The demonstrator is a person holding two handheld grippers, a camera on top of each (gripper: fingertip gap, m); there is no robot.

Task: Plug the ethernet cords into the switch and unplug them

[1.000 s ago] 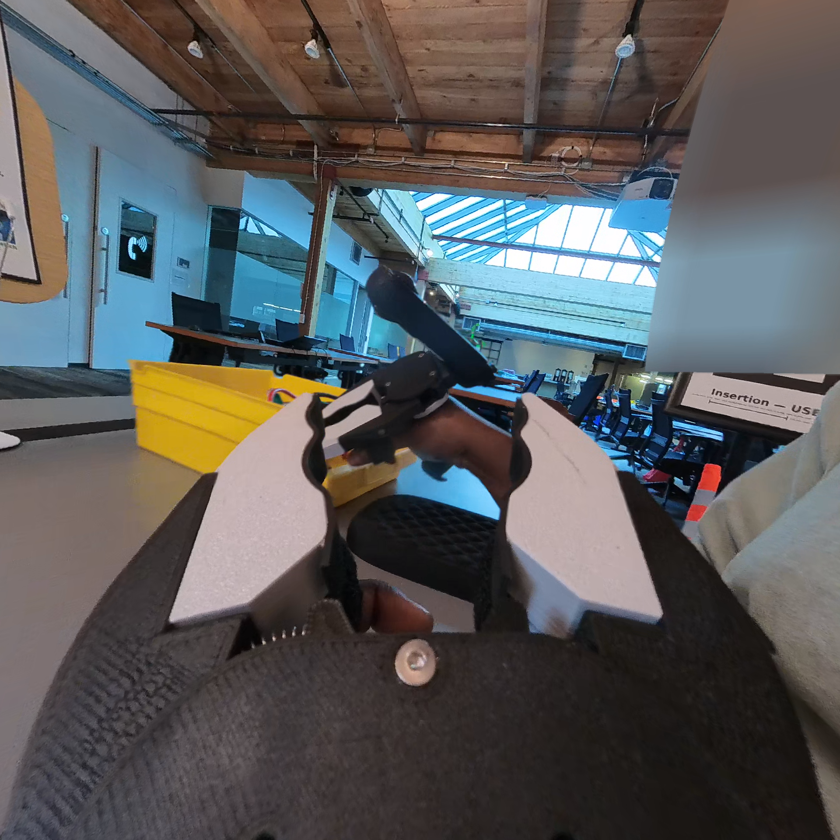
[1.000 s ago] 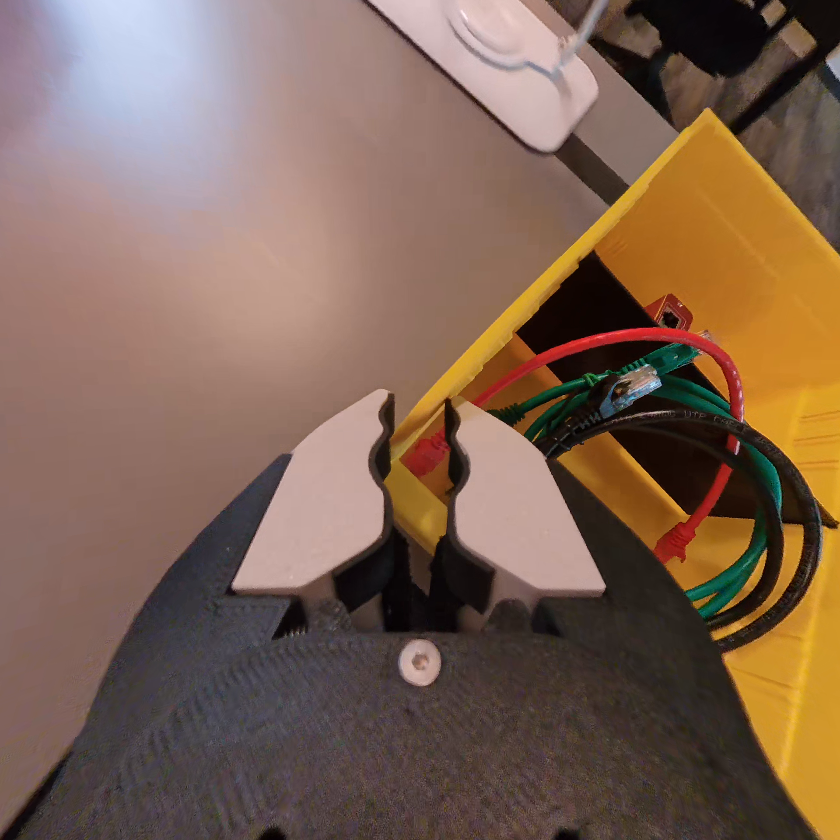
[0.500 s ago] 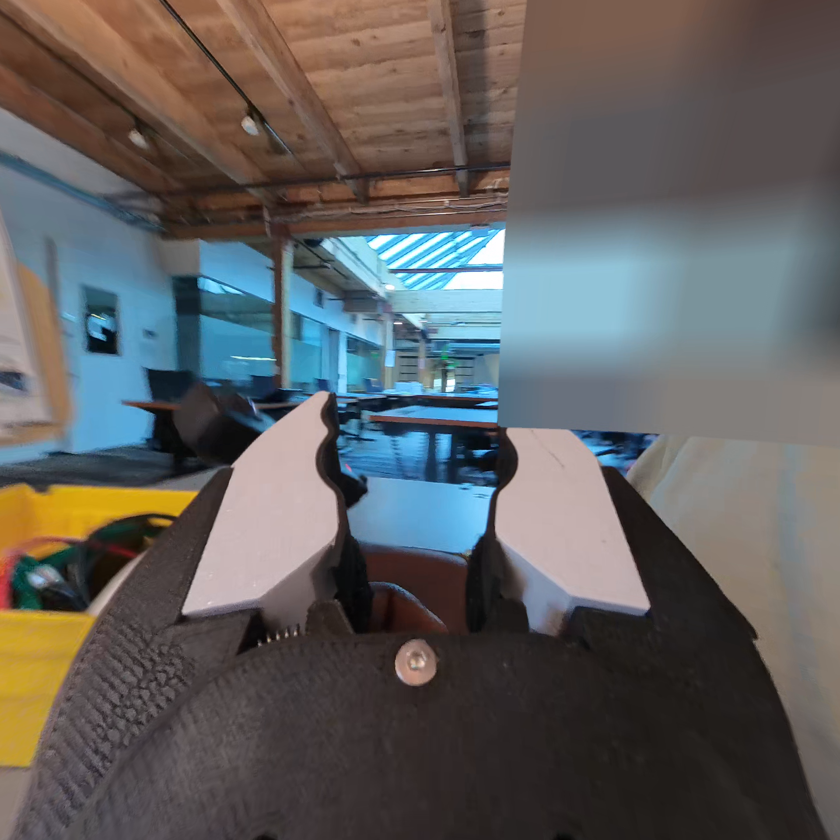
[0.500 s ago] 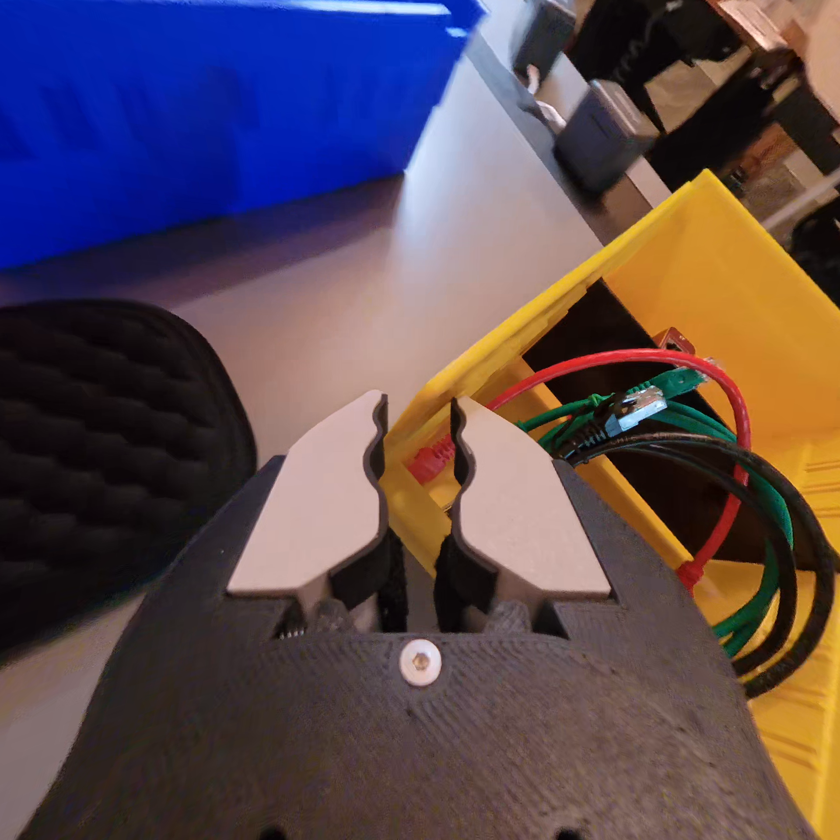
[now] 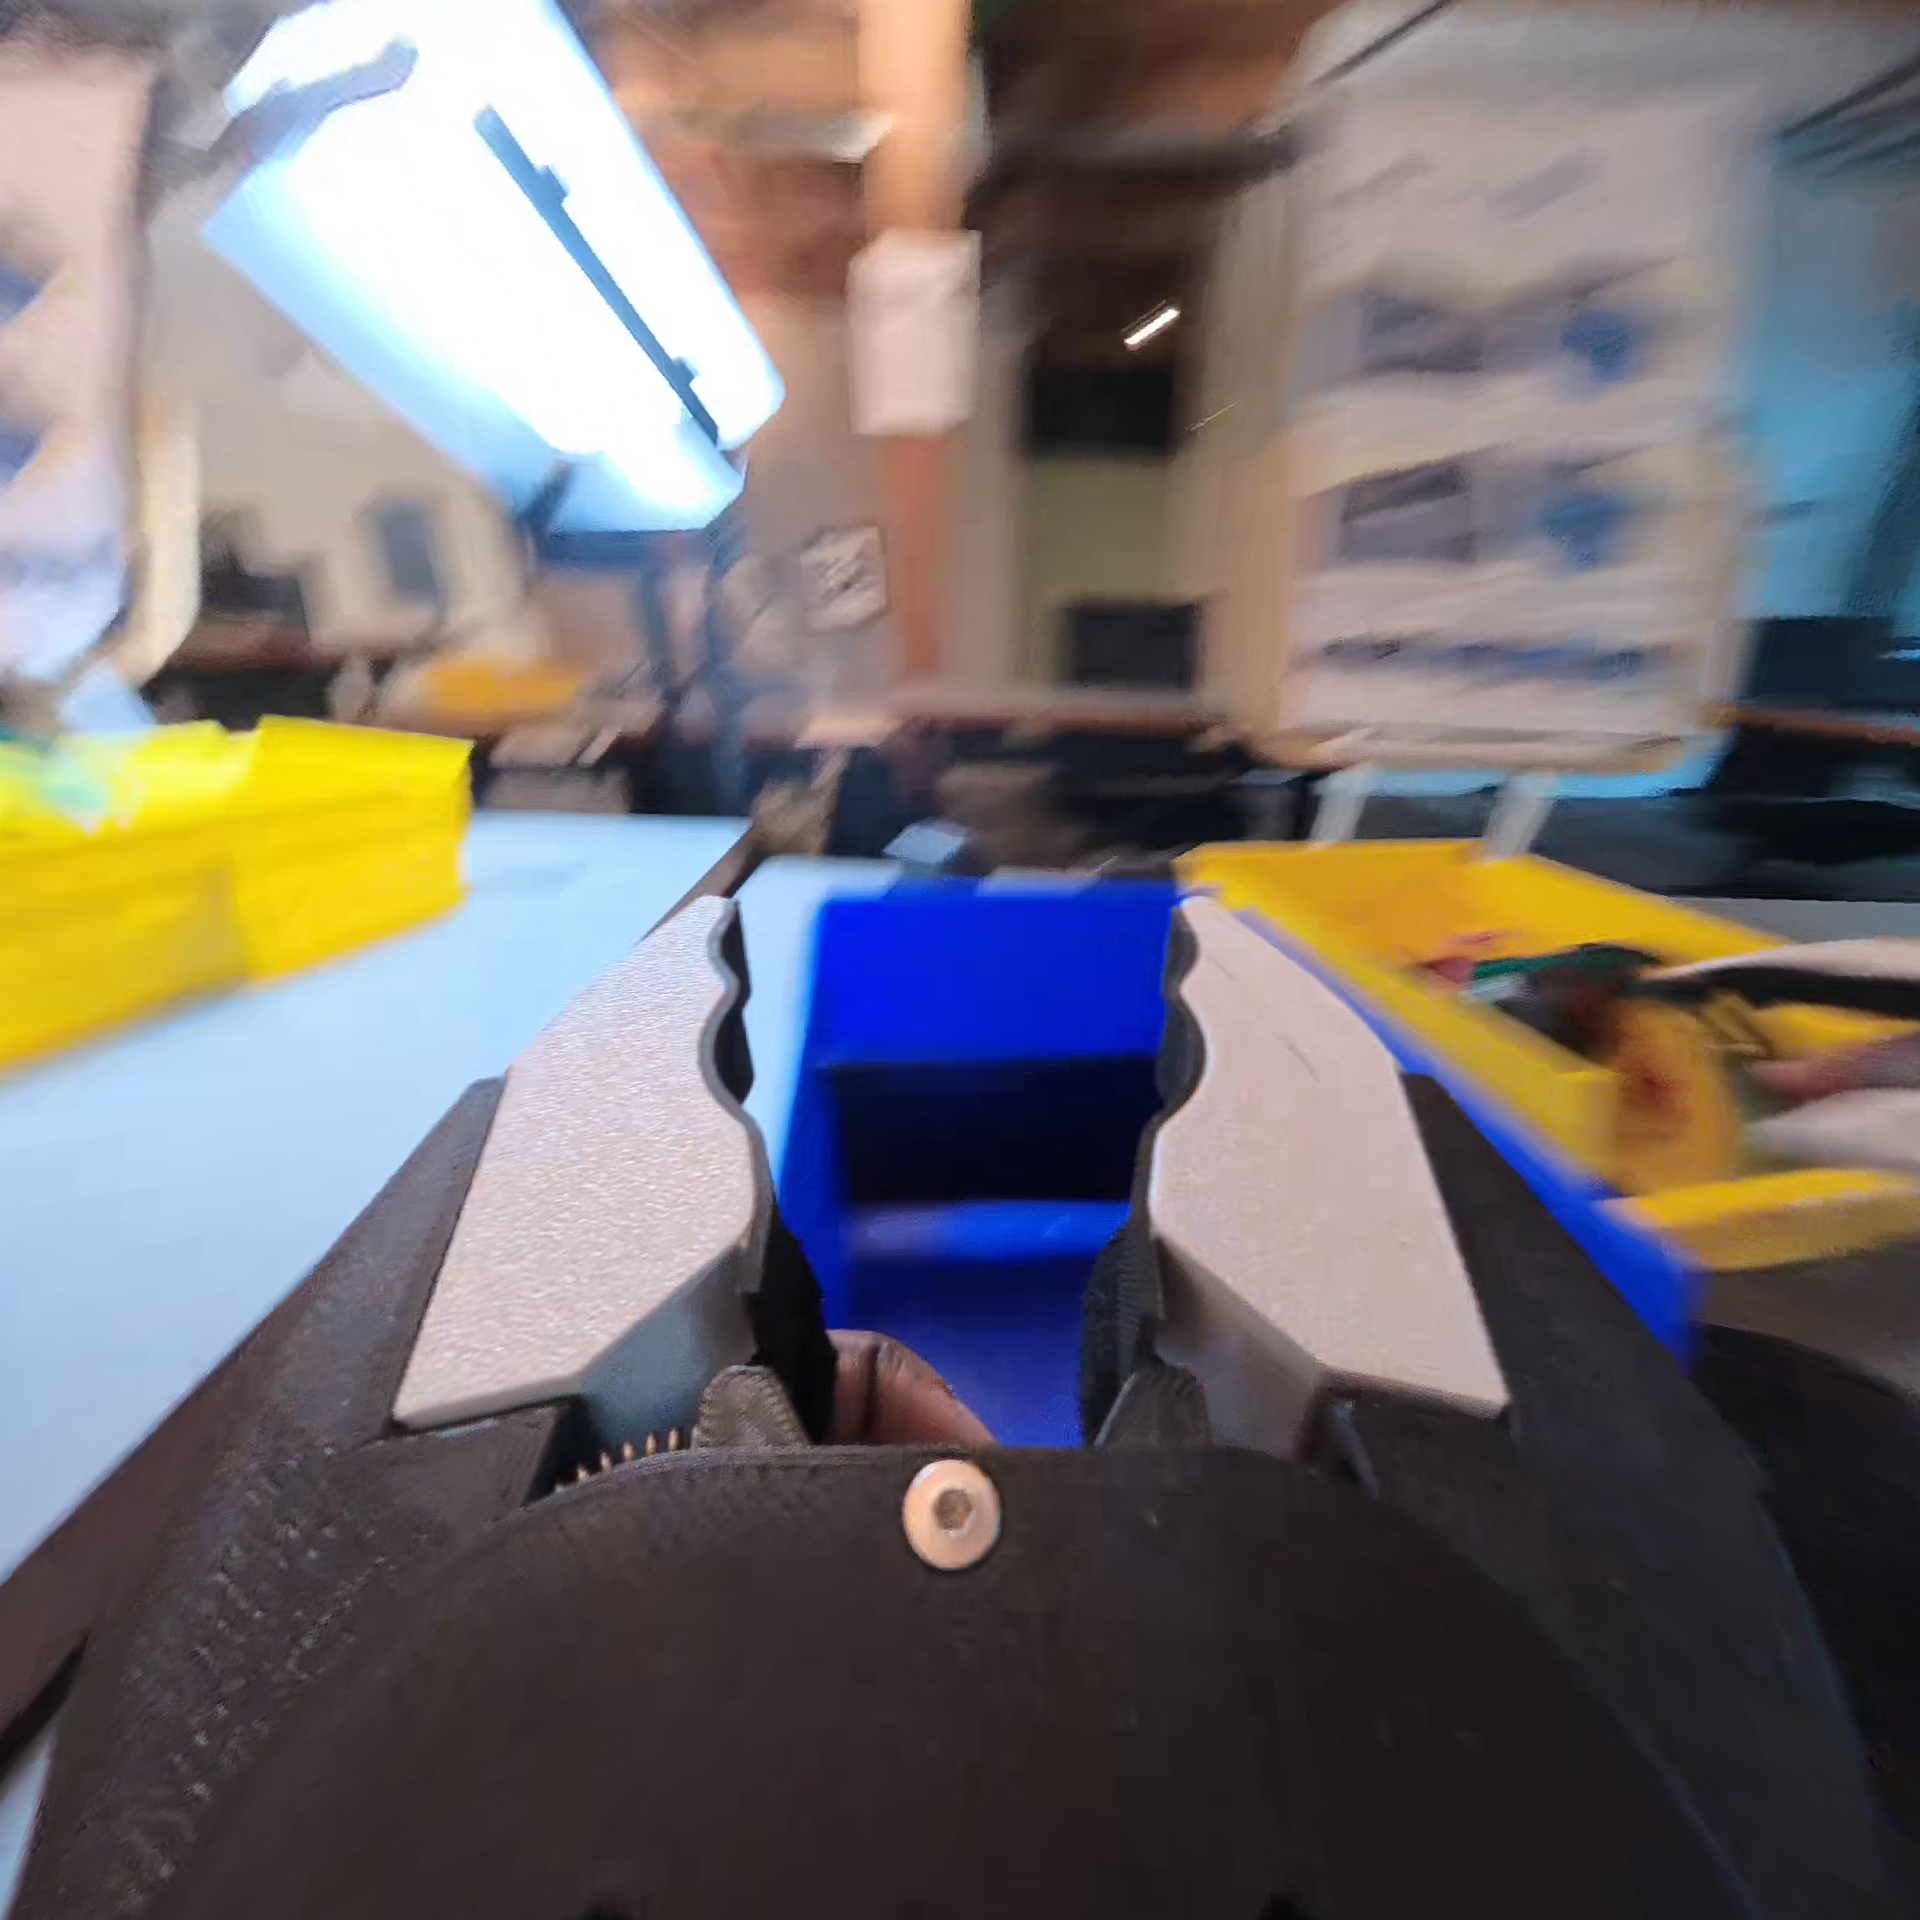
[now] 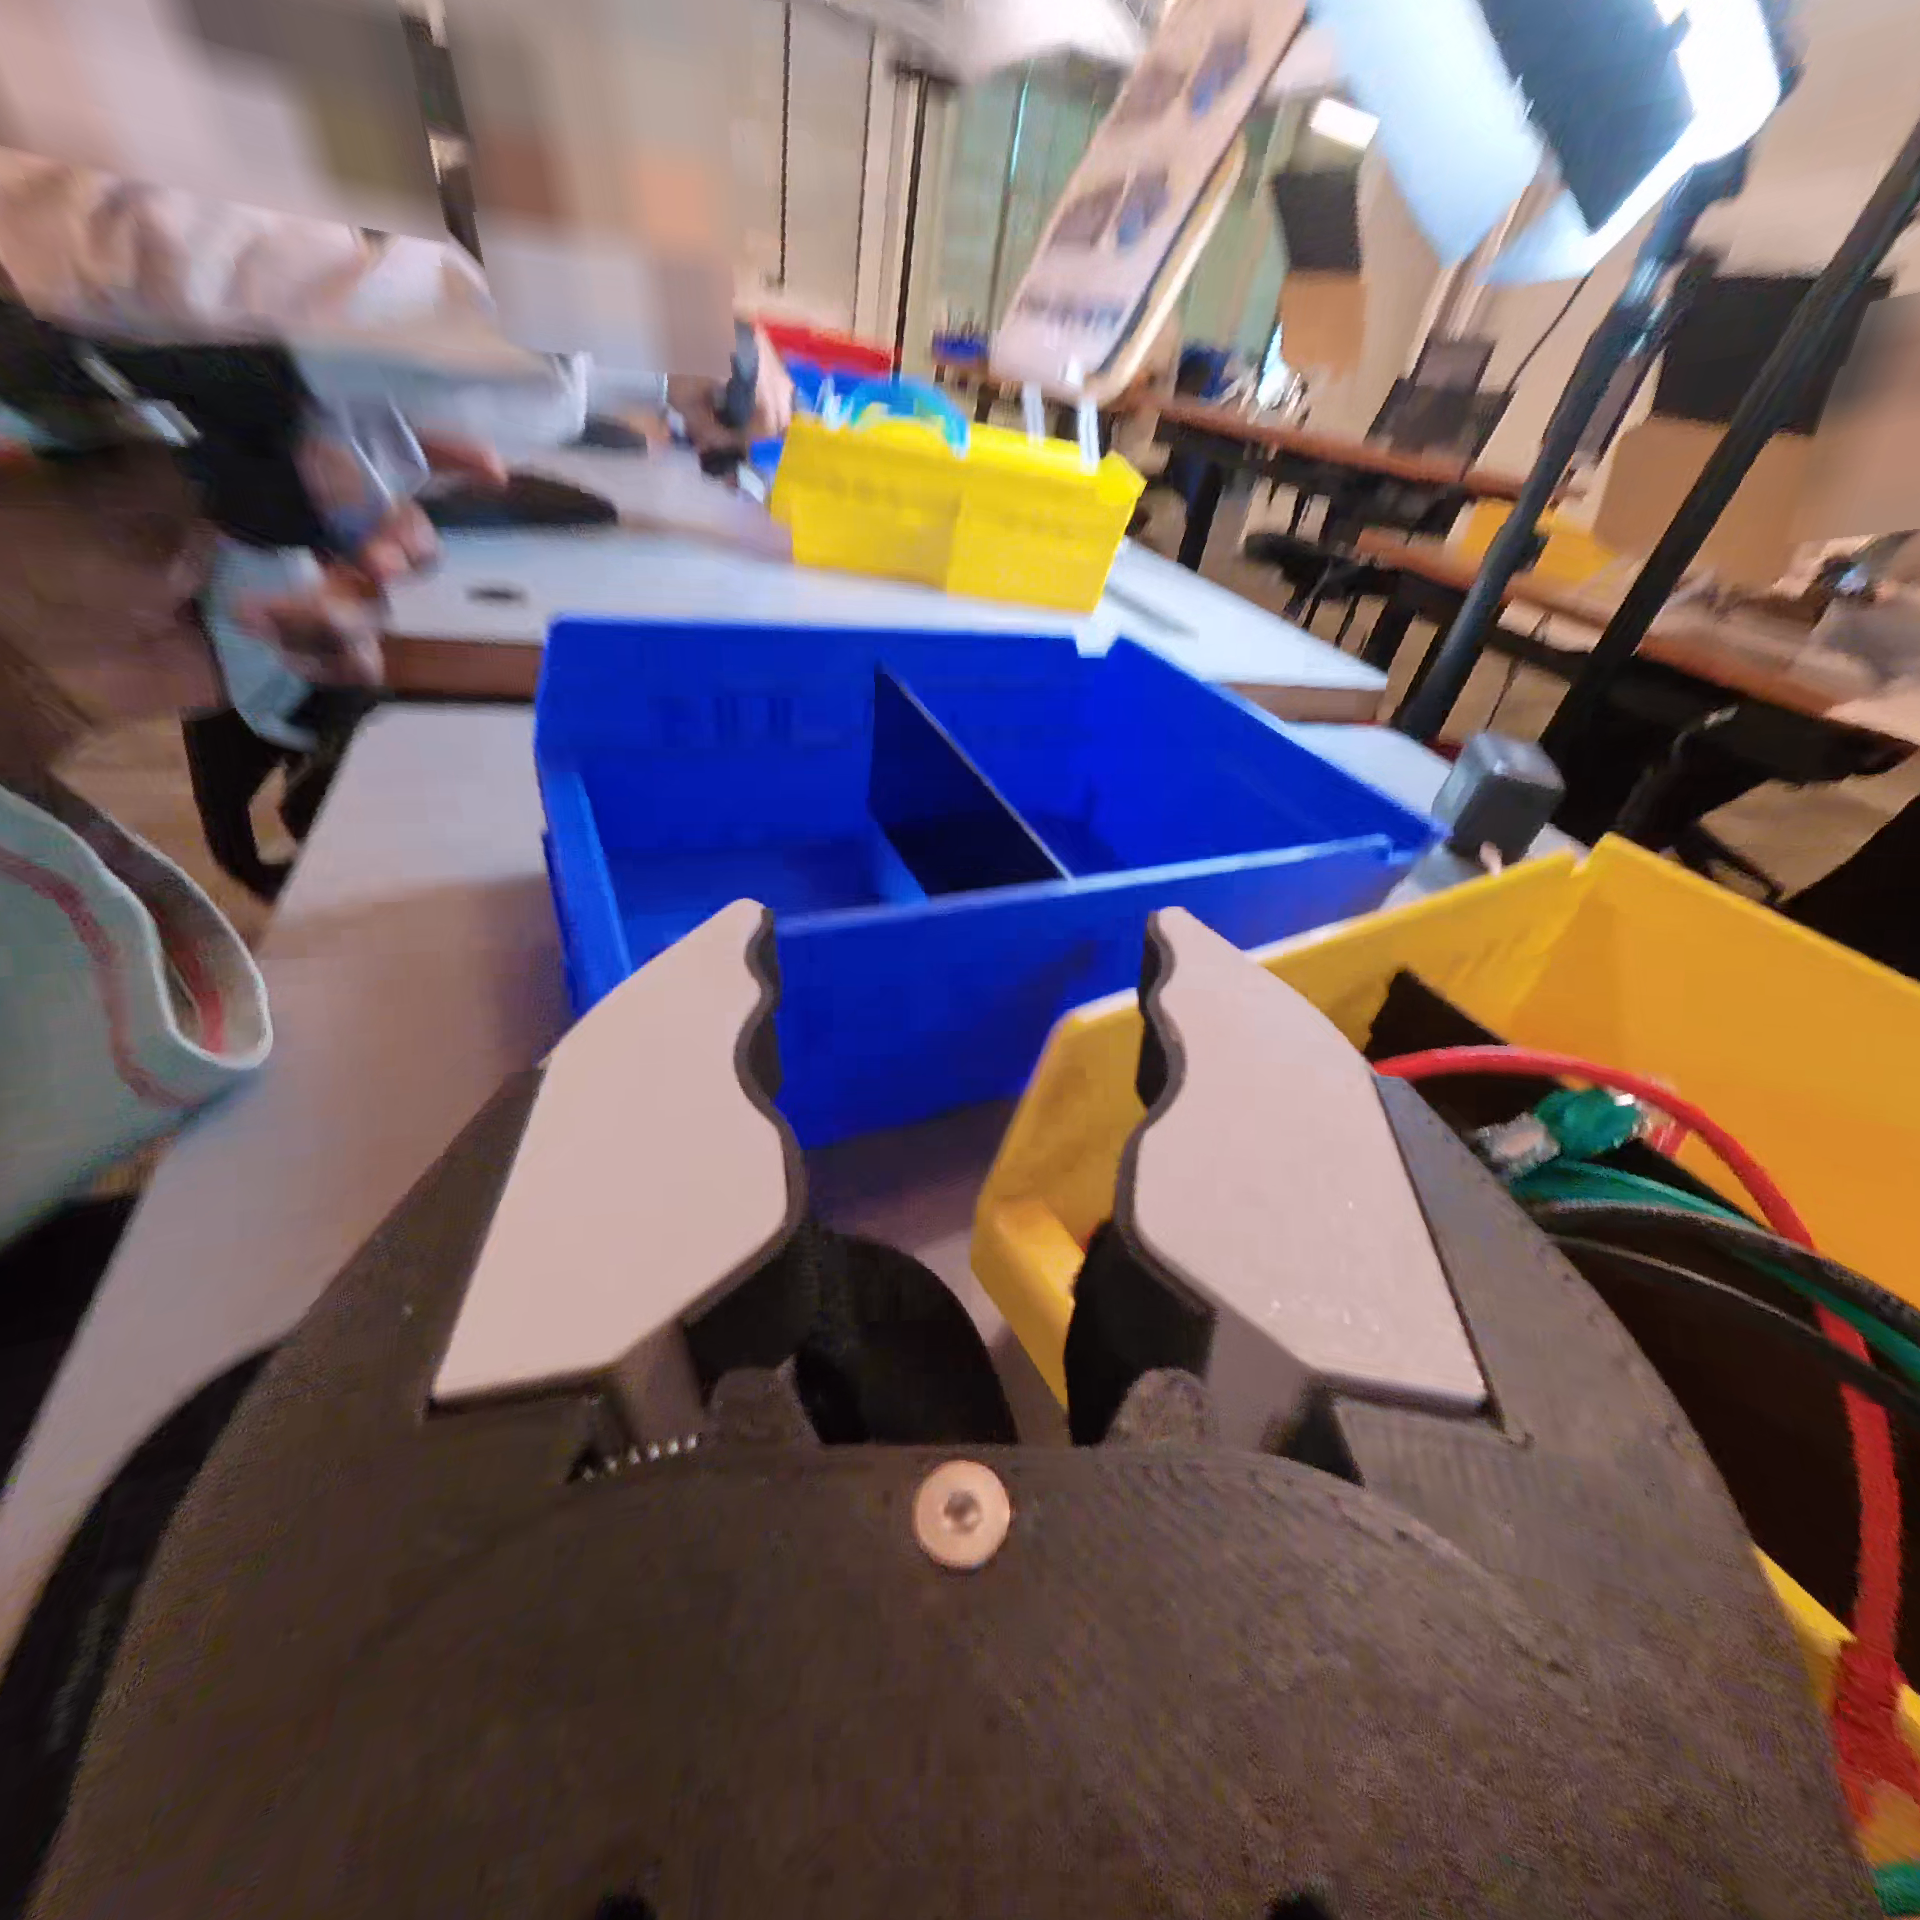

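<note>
A yellow bin (image 6: 1621,997) at the right of the right wrist view holds red (image 6: 1766,1195), green (image 6: 1590,1122) and black (image 6: 1704,1247) ethernet cords in a tangle. The switch is not clearly visible. My right gripper (image 6: 956,935) is open and empty, just left of the bin's near corner. My left gripper (image 5: 956,935) is open and empty and points at a blue bin (image 5: 987,1039). The yellow bin with the cords (image 5: 1455,935) shows blurred at the right of the left wrist view.
An empty blue bin (image 6: 935,977) with a divider stands on the grey table (image 6: 343,883) ahead of both grippers. More yellow bins (image 6: 956,509) sit on a farther table. A person's sleeve (image 6: 104,987) is at the left. A light stand (image 6: 1621,520) rises at the right.
Both views have swung round fast and are blurred. My right gripper has opened wide and lifted off the yellow bin's rim. My left gripper now faces the blue bin.
</note>
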